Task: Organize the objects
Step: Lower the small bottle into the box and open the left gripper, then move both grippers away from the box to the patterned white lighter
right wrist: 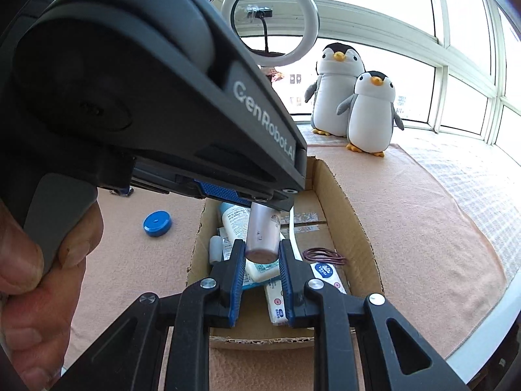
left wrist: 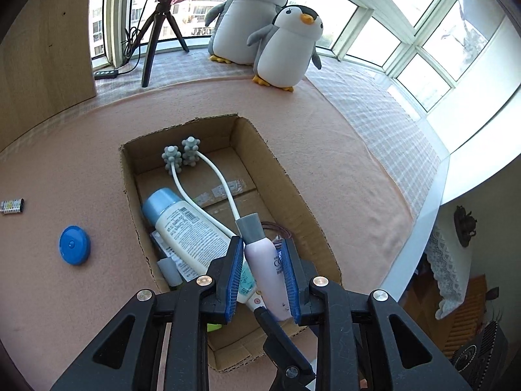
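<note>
Both tools pinch one pale pink bottle (left wrist: 267,272) over the cardboard box (left wrist: 302,202): left tool (left wrist: 263,254) around its body, right tool (right wrist: 261,254) at its base. Pink tabletop (left wrist: 342,150) lies open right of the box.

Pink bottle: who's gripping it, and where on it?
Both. The left gripper clamps the pink bottle around its body, below the grey cap. The right gripper pinches its flat bottom end. It hangs over the cardboard box.
</note>
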`<state>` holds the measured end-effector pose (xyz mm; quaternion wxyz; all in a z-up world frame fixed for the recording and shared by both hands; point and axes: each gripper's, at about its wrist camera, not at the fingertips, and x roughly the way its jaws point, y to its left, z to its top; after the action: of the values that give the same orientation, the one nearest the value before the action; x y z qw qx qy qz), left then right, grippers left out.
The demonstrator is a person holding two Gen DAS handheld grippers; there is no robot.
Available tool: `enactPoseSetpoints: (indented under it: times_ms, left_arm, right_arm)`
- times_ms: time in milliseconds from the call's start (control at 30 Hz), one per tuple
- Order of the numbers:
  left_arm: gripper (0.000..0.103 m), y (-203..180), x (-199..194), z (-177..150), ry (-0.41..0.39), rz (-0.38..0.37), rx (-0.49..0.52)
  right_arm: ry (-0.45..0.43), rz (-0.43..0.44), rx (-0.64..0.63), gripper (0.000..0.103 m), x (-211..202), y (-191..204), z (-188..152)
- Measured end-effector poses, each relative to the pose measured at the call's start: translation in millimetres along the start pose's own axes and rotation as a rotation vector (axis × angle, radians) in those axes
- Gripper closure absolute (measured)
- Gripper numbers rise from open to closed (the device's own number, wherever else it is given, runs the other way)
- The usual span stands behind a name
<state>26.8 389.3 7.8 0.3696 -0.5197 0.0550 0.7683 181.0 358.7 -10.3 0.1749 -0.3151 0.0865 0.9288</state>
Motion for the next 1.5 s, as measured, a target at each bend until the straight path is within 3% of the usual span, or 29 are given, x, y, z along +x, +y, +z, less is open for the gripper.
enactPoseSetpoints:
  times_ms: [100,133,467,833,1133,1333,1433,1500]
  left_arm:
    - [0.03,11.0,-8.2,0.1,-0.046,0.058,-0.025]
    - [0.025,16.9,-13.1,0.1,-0.069,0.068,-0.033]
    - [0.025,77.2,-46.8,-7.5,-0.121,0.178,-0.114]
    - [0.023,126.1,-147.2,-24.3,-0.332,0.381,-0.128]
    - [0.022,191.2,-216.9,-53.8,-0.447,0.503,-0.234]
    - [0.02,245.5,-241.9,-85.1,-0.449,0.549,-0.339]
    - [0.02,279.2,-248.0,-108.0,-0.434,0.547,-0.417]
    - [0.02,302.1,-246.4,-128.9,-0.406,0.553,-0.472]
  right_arm:
    - [0.022,-0.043,-0.011,0.084,2.4,1.9,-2.1]
    - [0.017,-0.047,-0.004,0.082,1.7,1.3,-2.6]
    - [0.007,0.006,-0.035,0.075,12.1,14.0,10.9]
    - [0.018,0.088,-0.078,0.065,32.6,48.7,26.6]
    - [0.061,0.207,-0.179,0.064,57.1,121.7,41.2]
    - [0.096,0.282,-0.259,0.062,76.8,172.7,43.4]
    - [0.125,0.317,-0.298,0.052,92.6,194.5,43.4]
    - [0.193,0.351,-0.344,0.032,117.0,210.8,41.6]
